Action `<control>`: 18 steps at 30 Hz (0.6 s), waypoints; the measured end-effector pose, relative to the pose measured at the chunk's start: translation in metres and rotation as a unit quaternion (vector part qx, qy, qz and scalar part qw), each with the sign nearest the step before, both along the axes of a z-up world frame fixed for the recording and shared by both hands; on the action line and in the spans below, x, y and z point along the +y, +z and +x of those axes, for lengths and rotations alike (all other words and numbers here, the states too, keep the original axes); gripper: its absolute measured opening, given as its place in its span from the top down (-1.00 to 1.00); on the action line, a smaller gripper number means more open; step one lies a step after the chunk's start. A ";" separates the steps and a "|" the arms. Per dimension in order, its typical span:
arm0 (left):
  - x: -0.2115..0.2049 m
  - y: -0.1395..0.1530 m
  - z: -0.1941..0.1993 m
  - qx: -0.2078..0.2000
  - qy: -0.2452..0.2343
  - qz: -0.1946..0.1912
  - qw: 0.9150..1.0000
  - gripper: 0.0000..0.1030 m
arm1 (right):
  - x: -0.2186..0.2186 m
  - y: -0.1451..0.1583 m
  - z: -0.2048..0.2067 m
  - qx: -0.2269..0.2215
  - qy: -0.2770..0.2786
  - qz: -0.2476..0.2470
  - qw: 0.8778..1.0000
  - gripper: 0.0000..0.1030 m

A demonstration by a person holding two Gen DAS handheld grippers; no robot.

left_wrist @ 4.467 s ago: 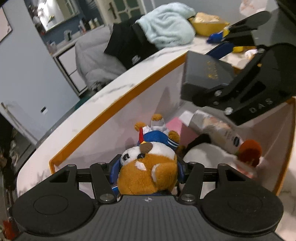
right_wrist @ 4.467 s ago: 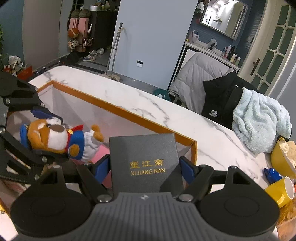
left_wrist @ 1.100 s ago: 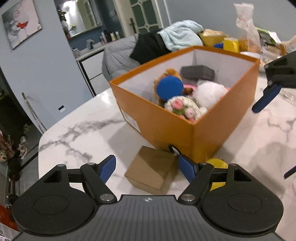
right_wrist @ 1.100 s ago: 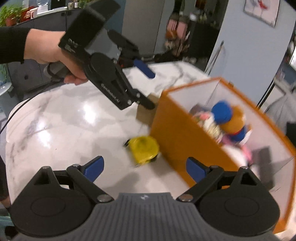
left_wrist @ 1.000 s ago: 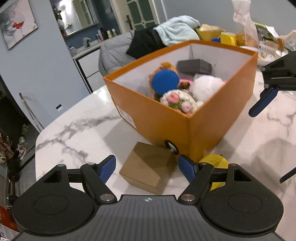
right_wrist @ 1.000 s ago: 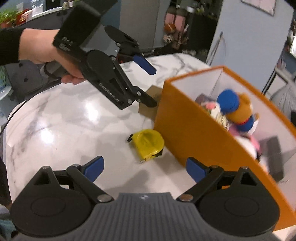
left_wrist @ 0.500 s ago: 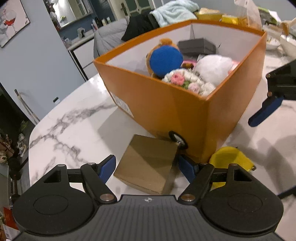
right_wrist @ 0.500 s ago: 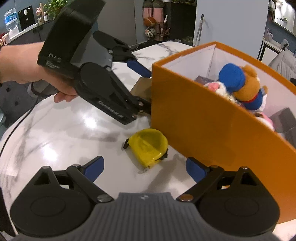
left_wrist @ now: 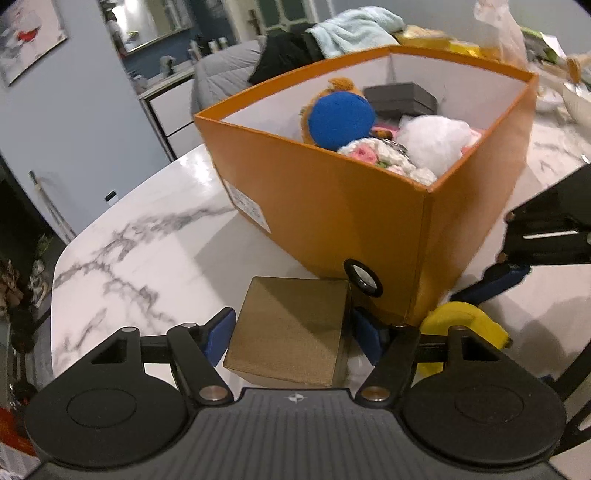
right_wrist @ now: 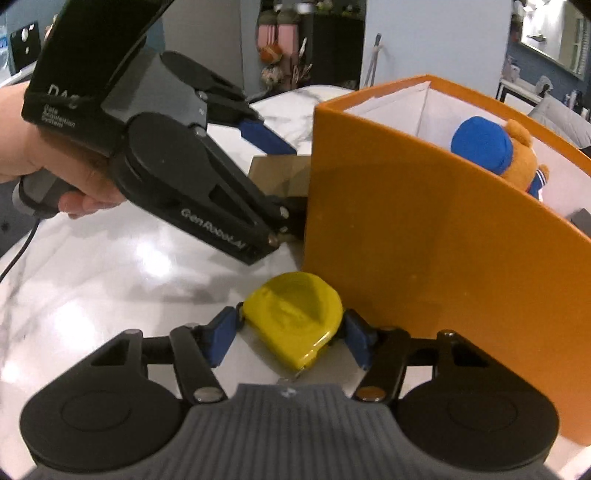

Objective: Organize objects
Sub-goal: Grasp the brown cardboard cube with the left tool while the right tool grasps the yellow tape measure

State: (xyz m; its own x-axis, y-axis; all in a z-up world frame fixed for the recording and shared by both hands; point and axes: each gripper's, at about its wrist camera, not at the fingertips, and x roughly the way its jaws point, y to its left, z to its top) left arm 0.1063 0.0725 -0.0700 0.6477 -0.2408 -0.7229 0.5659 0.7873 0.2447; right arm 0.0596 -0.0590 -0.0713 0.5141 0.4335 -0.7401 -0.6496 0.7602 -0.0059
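Observation:
A small brown cardboard box (left_wrist: 291,328) lies on the marble table against the orange box (left_wrist: 332,206). My left gripper (left_wrist: 293,334) has its blue pads on both sides of the cardboard box, closed on it. A yellow tape measure (right_wrist: 295,314) lies by the orange box's corner; it also shows in the left wrist view (left_wrist: 461,321). My right gripper (right_wrist: 291,339) has its blue pads against both sides of the tape measure. The orange box (right_wrist: 424,236) holds a plush toy with a blue cap (left_wrist: 340,114), a dark grey box (left_wrist: 399,98), a white fluffy item and a crocheted flower piece.
The marble table (left_wrist: 147,243) stretches left of the orange box. Clothes and a light blue towel (left_wrist: 351,29) lie behind the box. Bags and yellow items sit at the far right. The left gripper body and hand (right_wrist: 147,147) fill the right wrist view's upper left.
Both grippers left the orange box after dropping the plush and grey box, came down to the table, and closed around the cardboard box and the tape measure.

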 end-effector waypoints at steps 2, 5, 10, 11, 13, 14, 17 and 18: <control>0.000 -0.001 -0.002 -0.008 0.011 -0.003 1.000 -0.56 | -0.004 0.003 -0.003 0.006 -0.005 -0.019 1.000 -0.25; -0.007 0.001 -0.004 -0.006 0.033 0.006 0.999 -0.56 | -0.020 0.010 -0.010 0.029 0.000 -0.055 0.998 -0.25; -0.010 0.006 -0.009 0.025 0.030 0.000 0.999 -0.55 | -0.075 0.016 -0.033 0.066 -0.013 -0.093 0.993 -0.25; -0.009 0.006 -0.012 0.028 0.023 0.001 0.999 -0.55 | -0.085 0.017 -0.038 0.075 -0.014 -0.099 0.992 -0.24; -0.007 0.007 -0.020 0.033 0.023 0.003 0.999 -0.55 | -0.104 0.019 -0.050 0.081 -0.015 -0.111 0.990 -0.24; -0.006 0.007 -0.024 0.036 0.025 0.003 0.999 -0.55 | -0.111 0.020 -0.056 0.080 -0.017 -0.120 0.989 -0.24; -0.005 0.009 -0.042 0.045 0.016 0.010 0.999 -0.54 | -0.128 0.026 -0.074 0.072 -0.015 -0.148 0.986 -0.24; -0.004 0.009 -0.047 0.049 0.014 0.010 0.999 -0.54 | -0.133 0.030 -0.078 0.071 -0.018 -0.147 0.986 -0.24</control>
State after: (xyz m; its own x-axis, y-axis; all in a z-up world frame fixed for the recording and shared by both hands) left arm 0.0588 0.0685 -0.0606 0.5798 -0.2082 -0.7877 0.5653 0.7991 0.2048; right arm -0.0182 -0.1923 -0.0409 0.4076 0.1731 -0.8966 -0.6328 0.7614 -0.1407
